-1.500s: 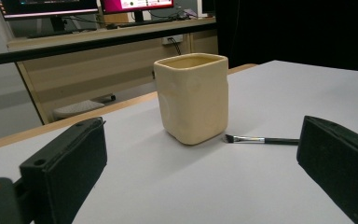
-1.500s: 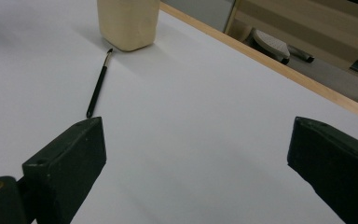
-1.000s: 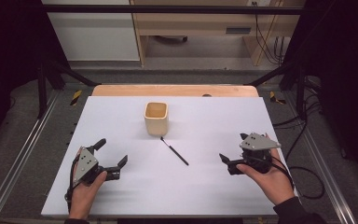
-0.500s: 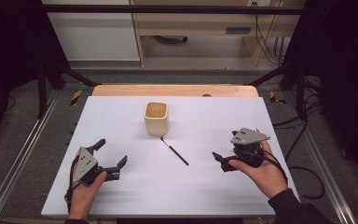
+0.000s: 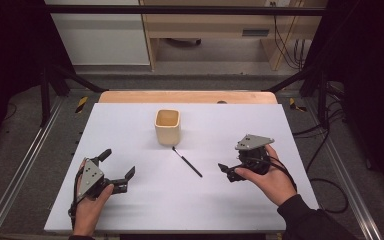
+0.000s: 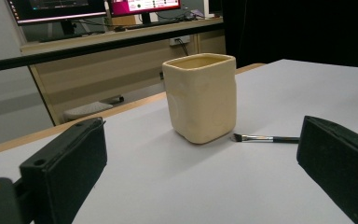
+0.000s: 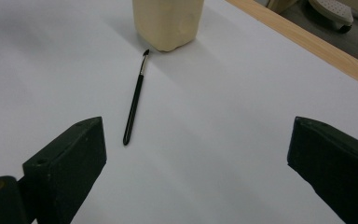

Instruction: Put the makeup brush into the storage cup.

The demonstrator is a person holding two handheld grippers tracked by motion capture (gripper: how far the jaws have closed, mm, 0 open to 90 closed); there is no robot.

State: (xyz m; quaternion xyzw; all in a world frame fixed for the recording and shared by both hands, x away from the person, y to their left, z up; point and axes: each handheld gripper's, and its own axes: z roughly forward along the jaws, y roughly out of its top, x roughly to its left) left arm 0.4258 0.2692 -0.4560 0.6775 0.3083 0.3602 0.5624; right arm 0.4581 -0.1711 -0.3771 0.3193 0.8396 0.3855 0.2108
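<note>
Cream-coloured ceramic cup (image 5: 168, 126), squarish with rounded corners and an open top, is seen standing upright on the white table top (image 5: 130, 125), and it is taken as the landmark for everything else. Just in front of the cup, on the person's side, a thin black-handled brush (image 5: 187, 161) is laid flat on the table; its bristle tip is pointed at the base of the cup and lies just beside it, while its handle is angled away toward the right gripper. Whether the bristles actually touch the cup cannot be told. In the left gripper view the cup (image 6: 200, 97) is seen between the two black jaws, with the brush (image 6: 265, 138) lying to its right at its foot. In the right gripper view the base of the cup (image 7: 168, 23) is cut off by the top edge, and the brush (image 7: 135, 100) is stretched from it down toward the left-hand jaw.

Left gripper (image 5: 116, 169) is held in a hand low over the table, well apart from the cup and to its near left; its jaws are spread wide and nothing is gripped between them. Right gripper (image 5: 226, 171), topped by a grey three-cornered plate, is held to the near right of the cup, near the handle end of the brush but apart from it. Its jaws are likewise spread wide, with bare table between them. A wooden strip (image 5: 130, 96) is seen along the table's far edge behind the cup.
</note>
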